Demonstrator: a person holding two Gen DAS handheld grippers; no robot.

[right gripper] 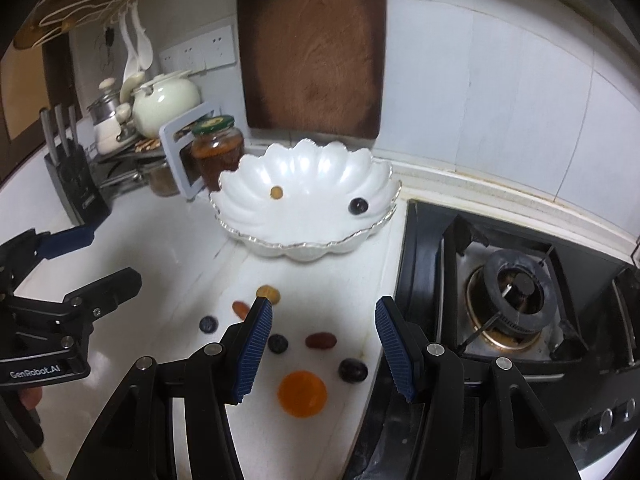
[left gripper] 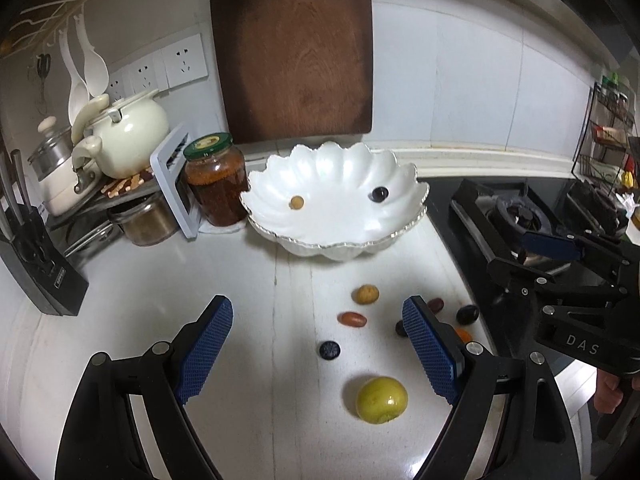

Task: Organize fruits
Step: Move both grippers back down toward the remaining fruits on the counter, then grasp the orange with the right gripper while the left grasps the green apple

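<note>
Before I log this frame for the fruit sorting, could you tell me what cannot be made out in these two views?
- Left view: the orange fruit is mostly hidden behind the left gripper finger.
- Right view: the green fruit does not show at all.
- Right view: the tan fruit and the red one beside it are blurred and partly covered by the right gripper finger.
- Both views: the spice rack contents are too small to read.

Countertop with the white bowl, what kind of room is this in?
Most likely a home kitchen: a gas stove burner sits beside the counter, a wooden cutting board leans on the tiled wall, and a knife block stands at the left.
</note>
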